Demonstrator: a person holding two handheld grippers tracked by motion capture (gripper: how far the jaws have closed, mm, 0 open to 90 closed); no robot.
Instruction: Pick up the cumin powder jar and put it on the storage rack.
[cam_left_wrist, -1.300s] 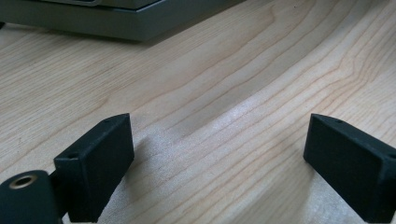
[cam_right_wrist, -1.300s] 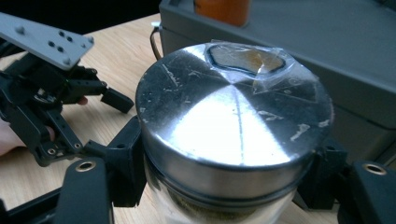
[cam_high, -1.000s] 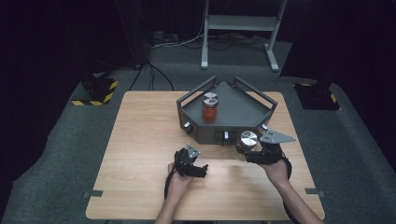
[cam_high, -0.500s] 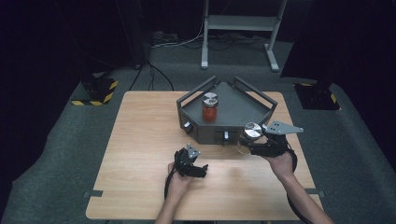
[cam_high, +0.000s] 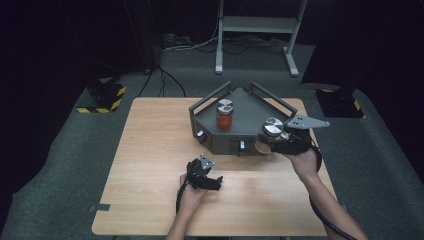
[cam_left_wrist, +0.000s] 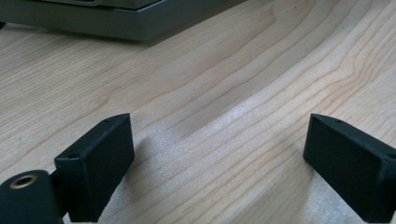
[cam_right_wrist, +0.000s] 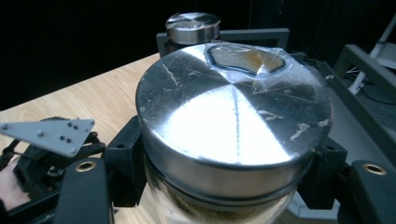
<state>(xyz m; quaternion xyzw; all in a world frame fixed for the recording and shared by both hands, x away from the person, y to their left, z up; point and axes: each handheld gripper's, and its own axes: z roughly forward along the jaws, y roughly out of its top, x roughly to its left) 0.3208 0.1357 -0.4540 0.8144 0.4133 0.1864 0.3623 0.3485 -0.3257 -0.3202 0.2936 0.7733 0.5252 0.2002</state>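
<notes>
My right gripper (cam_high: 276, 141) is shut on a glass jar with a scratched silver lid (cam_high: 273, 126), held in the air just off the front right corner of the grey tray (cam_high: 215, 136). In the right gripper view the black pads (cam_right_wrist: 122, 161) clamp the jar (cam_right_wrist: 233, 121) below its lid. A second jar with red contents and a silver lid (cam_high: 225, 116) stands upright inside the tray, and its lid (cam_right_wrist: 193, 27) rises behind the held jar. My left gripper (cam_high: 218, 181) rests on the wooden table (cam_high: 150, 150), open, with bare wood between its jaws (cam_left_wrist: 219, 158).
The tray has raised bar handles along its back sides (cam_high: 207, 100); its front wall (cam_left_wrist: 116, 23) lies ahead of the left gripper. Beyond the table are a white metal stand (cam_high: 255, 25), cables and yellow-black striped blocks (cam_high: 102, 97) on grey floor.
The right gripper has lifted the silver-lidded jar upward and slightly toward the tray's right corner. The left gripper has stayed where it was on the table.
</notes>
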